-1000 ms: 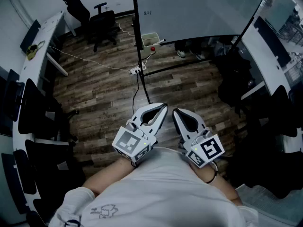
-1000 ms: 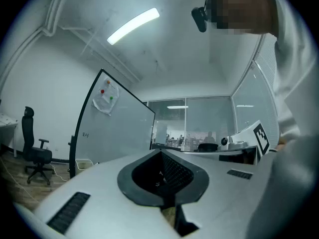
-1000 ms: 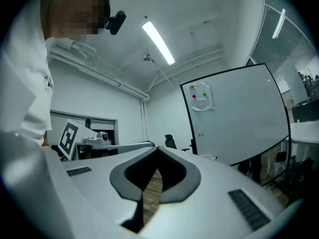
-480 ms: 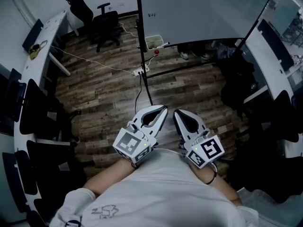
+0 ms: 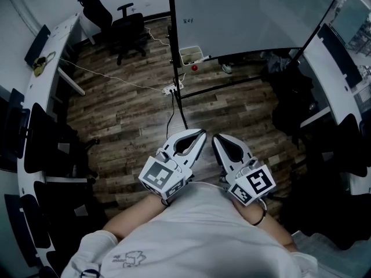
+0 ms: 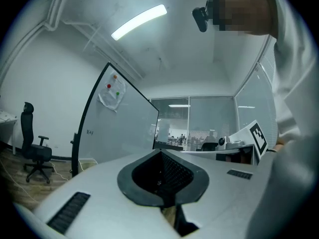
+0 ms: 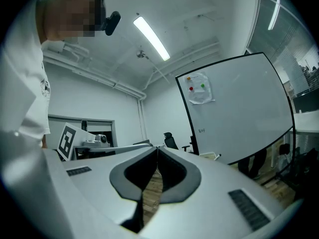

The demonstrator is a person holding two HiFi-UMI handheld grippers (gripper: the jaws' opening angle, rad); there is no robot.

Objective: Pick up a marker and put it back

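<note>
Both grippers are held close to the person's chest, above a wooden floor. My left gripper (image 5: 199, 134) is shut with nothing between its jaws, and so is my right gripper (image 5: 215, 138) beside it. Their tips point at a whiteboard (image 5: 249, 10) on a black stand a few steps ahead. A small pale box (image 5: 190, 55) sits at the board's foot. In the right gripper view a thin white stick (image 7: 217, 156), perhaps a marker, juts up beside the whiteboard (image 7: 234, 108). The left gripper (image 6: 160, 151) and the right gripper (image 7: 157, 148) each show closed jaws.
A red ball (image 5: 194, 68) lies near the box. A power strip (image 5: 172, 87) with cables lies on the floor by the stand's leg. Black office chairs (image 5: 124, 25) stand far left, a white desk (image 5: 49, 62) runs along the left, dark chairs (image 5: 293, 97) crowd the right.
The head view has shifted a little, so the whiteboard and box sit slightly lower in the frame. Both grippers stay shut in the same place.
</note>
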